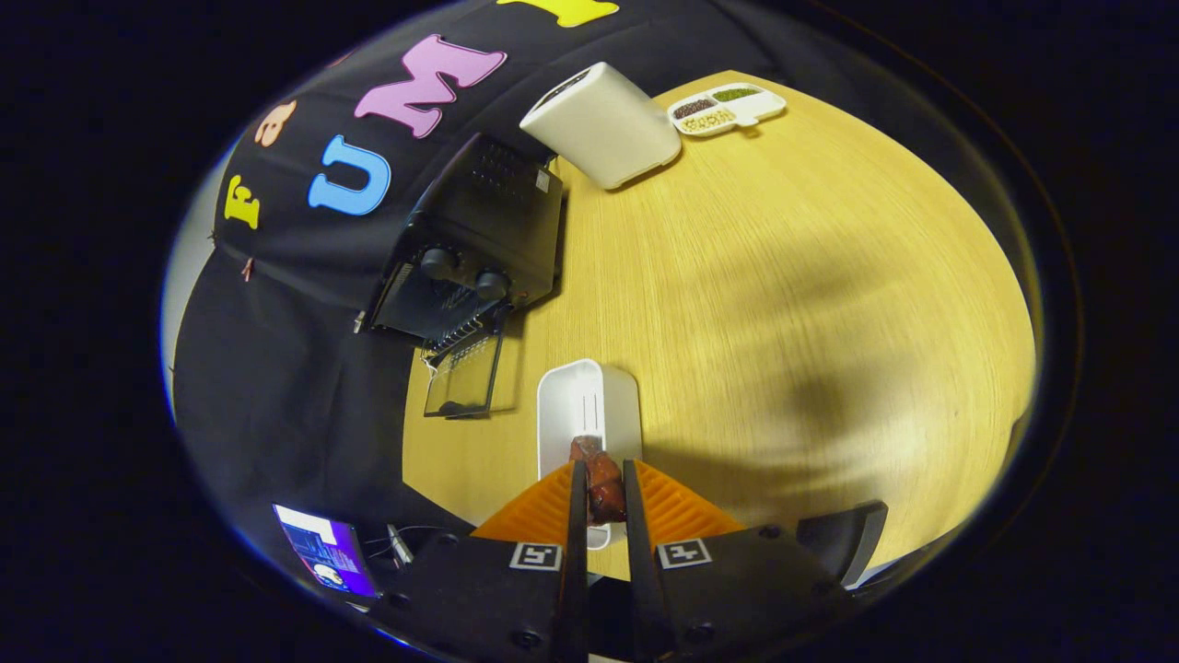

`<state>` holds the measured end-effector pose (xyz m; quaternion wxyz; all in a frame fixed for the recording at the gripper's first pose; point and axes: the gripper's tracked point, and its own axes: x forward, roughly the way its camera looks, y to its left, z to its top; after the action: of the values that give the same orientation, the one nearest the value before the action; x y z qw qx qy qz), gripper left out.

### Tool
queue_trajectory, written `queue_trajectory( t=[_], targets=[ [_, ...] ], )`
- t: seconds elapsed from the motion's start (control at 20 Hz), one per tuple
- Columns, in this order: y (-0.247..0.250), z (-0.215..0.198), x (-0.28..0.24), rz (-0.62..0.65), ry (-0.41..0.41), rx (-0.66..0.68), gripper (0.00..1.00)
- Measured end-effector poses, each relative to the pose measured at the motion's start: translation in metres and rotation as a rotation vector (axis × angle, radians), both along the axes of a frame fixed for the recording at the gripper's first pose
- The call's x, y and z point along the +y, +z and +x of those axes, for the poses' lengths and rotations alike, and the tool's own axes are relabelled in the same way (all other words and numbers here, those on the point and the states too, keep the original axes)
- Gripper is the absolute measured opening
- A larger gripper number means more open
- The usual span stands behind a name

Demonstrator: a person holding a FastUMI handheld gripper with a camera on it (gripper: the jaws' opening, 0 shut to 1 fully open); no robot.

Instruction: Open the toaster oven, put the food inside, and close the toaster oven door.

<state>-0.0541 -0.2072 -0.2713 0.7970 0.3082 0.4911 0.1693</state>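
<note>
Both fingers of tool [603, 483] clamping food [603, 483], above white tray [589, 396], toaster oven [474, 249] open beyond

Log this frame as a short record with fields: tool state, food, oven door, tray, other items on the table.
tool: tool shut on the food, both fingers pressing its sides
food: dark reddish piece held between the fingers, above the white tray
white tray: white tray on the wooden table, just ahead of the fingers
toaster oven: black toaster oven beyond the tray, glass door folded down open
other items: white box and divided dish at the far side
</note>
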Motion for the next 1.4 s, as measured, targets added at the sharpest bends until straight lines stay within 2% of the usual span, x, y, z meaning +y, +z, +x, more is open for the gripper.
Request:
queue_trajectory(
  t=[0.25,0.7,1.05,1.4],
  targets=[
    [0.003,-0.003,0.002,-0.009,0.033,-0.010,0.14],
    [0.030,0.007,-0.009,-0.108,0.080,-0.086,0.14],
    [0.072,0.014,0.006,-0.138,0.029,-0.139,0.14],
    [0.111,0.017,0.073,-0.087,-0.036,-0.190,0.14]
  ],
)
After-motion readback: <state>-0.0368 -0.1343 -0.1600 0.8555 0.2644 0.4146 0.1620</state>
